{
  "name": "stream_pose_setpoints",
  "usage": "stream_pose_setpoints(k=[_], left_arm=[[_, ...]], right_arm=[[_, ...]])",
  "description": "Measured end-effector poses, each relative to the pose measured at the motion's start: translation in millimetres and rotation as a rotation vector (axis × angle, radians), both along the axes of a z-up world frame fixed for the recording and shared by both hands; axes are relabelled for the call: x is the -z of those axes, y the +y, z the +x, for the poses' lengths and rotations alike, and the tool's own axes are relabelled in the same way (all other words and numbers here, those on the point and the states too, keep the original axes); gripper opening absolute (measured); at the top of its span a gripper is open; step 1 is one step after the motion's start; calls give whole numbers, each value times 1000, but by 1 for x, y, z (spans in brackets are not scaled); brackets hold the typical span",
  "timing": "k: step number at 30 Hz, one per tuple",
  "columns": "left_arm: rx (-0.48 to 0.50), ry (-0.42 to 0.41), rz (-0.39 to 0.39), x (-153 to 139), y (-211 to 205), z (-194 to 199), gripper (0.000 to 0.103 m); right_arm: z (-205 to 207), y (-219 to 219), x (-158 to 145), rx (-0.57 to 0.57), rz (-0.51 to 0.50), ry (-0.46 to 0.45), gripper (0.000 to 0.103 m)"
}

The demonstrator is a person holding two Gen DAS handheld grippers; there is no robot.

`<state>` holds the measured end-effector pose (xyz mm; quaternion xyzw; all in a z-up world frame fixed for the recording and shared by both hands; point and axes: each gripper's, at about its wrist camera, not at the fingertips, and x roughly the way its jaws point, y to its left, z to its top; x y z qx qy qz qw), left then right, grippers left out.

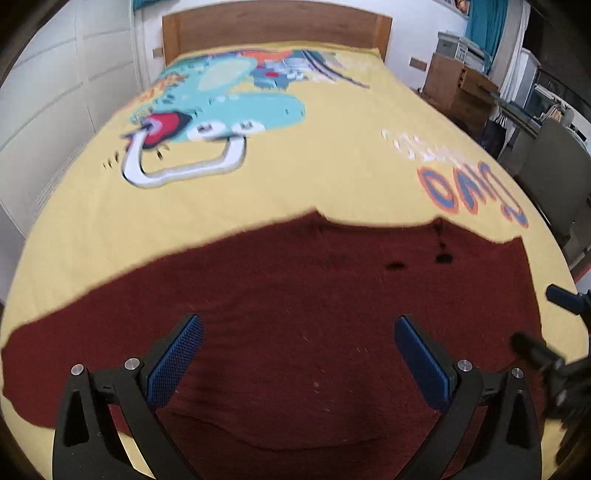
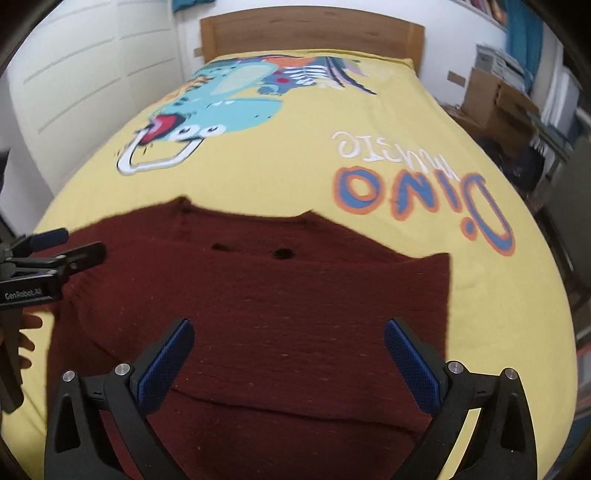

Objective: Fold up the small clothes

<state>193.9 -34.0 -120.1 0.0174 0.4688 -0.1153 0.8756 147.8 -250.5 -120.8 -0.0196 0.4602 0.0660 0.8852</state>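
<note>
A dark red knitted garment (image 1: 288,295) lies spread flat on the yellow bedcover (image 1: 332,177), with two dark buttons near its far edge. My left gripper (image 1: 298,332) hovers over its near middle, open and empty. In the right wrist view the same garment (image 2: 280,295) lies below my right gripper (image 2: 289,339), which is open and empty too. The left gripper (image 2: 79,245) shows at the left edge of that view, over the garment's left side. The right gripper (image 1: 543,325) shows blurred at the right edge of the left wrist view.
The bedcover (image 2: 295,166) bears a blue dinosaur print (image 2: 221,107) and "Dino" lettering (image 2: 424,199). A wooden headboard (image 2: 310,33) stands at the far end. White wardrobe doors (image 1: 55,92) line the left. Cardboard boxes (image 1: 458,85) and clutter stand to the right.
</note>
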Motion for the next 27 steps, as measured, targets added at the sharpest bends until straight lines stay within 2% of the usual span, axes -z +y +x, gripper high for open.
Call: stream_pose_setpoints(k=[4,7,11,13,16,20,22,25,27], left_arm=[[-4,62,12,33,-14,-2,102],[-5,94,35,59,-22,-7,102],[-14,87,74,74,-12,-11,102],[-5,79,80,76,-4,-13,102],[5,78,83,80,7,-15,102],[4,104,89,81,7,-13,102],[3,128,97,80,6,-9,102],[6,157,85,73,12,-5,102],[-6,165,86,65,20,-5,102]], right_arm=[[-3,17,32,-6,-2,49,102],[-4,25,58,-12,-57,81,102],[-6,18,84,-5,-90,116,102],[-9,6,86,1,-69,109,102],[-10,-8,85,5,-101,95,102],[-12,-30,91,53,-16,122,103],[-14,-29,92,45,-9,132,103],[-20,-23,78,23,-57,121,103],[-28,-22,65,20,-53,115,103]])
